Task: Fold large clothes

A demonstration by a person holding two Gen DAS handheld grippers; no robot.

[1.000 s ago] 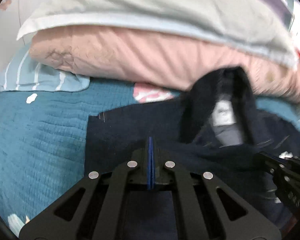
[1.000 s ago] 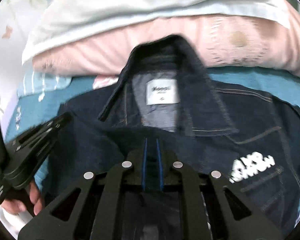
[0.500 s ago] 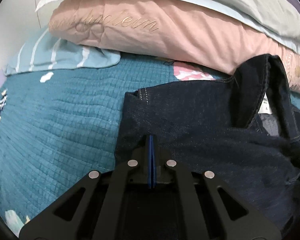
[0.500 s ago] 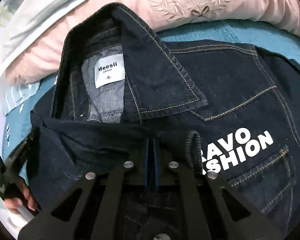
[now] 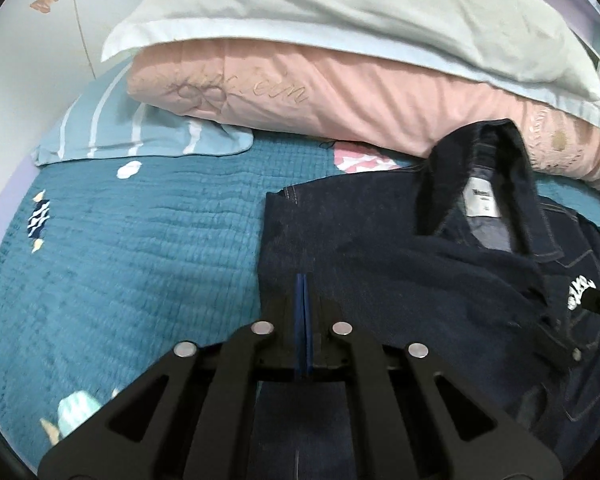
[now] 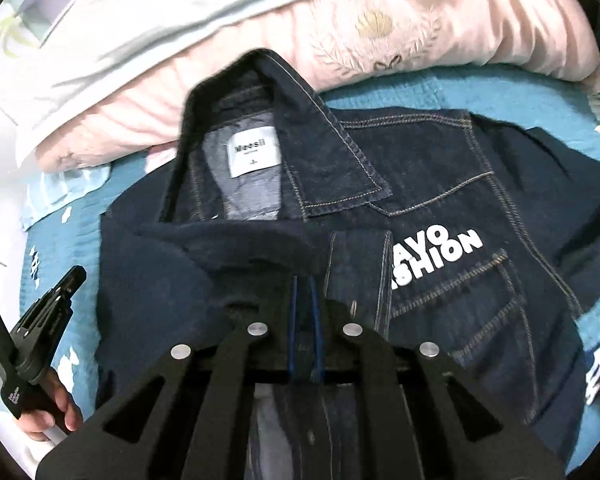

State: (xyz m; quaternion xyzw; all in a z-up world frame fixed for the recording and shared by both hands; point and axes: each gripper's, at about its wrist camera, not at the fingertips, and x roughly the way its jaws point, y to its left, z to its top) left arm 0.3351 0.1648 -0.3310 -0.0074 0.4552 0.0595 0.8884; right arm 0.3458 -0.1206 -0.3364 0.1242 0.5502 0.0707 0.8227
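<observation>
**Dark denim jacket on a teal bed, both tongs low over its near edge**

A dark denim jacket (image 6: 440,168) lies spread on a teal quilted bedspread (image 5: 140,248), collar (image 6: 332,140) pointing toward the pillows and open enough to show a white neck label (image 6: 254,152). White block lettering (image 6: 440,256) runs across the chest panel beside a stitched pocket.

The left gripper (image 5: 303,280) sits over the jacket's left border, close to the straight edge where denim meets bedspread. Its blue pads are pressed together with almost no gap. Dark denim lies right under and around the tips, but whether a fold is pinched between them cannot be told from this view.

The right gripper (image 6: 305,284) hangs over the middle of the jacket, just below the collar opening and beside the front placket (image 6: 360,264). Its jaws have just been opening a little; a narrow slot shows between the blue pads, with dark cloth seen inside it. Whether the pads press on that cloth I cannot tell.

In the right wrist view the left gripper appears at the left edge, off the jacket's side, with a hand (image 6: 50,412) wrapped around its handle.

Beyond the collar, a pink pillow (image 5: 340,92) with embroidered script lies under a pale green pillow (image 5: 360,12). A light blue striped pillow (image 5: 132,136) rests flat at the left, near a white wall (image 5: 28,60).
</observation>
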